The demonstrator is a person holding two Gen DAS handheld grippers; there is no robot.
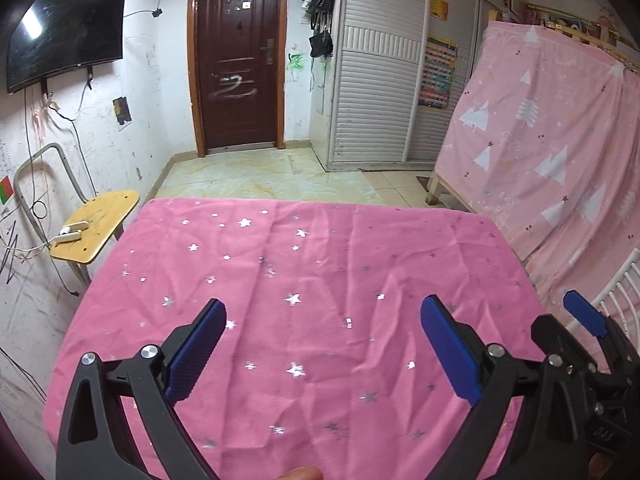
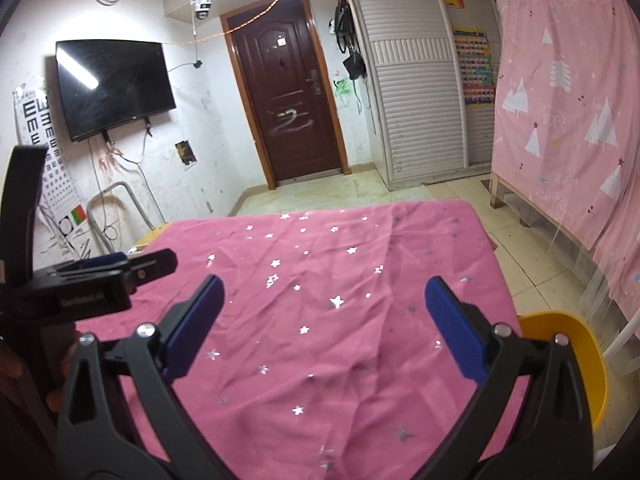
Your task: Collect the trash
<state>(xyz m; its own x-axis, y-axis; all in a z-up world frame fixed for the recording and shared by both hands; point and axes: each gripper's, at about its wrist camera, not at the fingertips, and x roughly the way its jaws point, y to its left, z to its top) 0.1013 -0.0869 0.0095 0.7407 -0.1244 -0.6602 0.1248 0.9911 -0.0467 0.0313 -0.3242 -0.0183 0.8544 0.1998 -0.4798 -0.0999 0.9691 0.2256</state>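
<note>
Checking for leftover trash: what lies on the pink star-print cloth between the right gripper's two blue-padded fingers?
Nothing: the pink star-print cloth is bare between the right gripper fingers, as the right wrist view shows.

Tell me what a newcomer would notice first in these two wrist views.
The pink star-print cloth fills the middle of both views, spread over the table with no trash on it. Over its near edge hang the left claw and the right claw, both wide open and empty. Beyond stand the dark wooden door in the far wall, the black TV left of it, and a yellow bin by the table's right edge.
</note>
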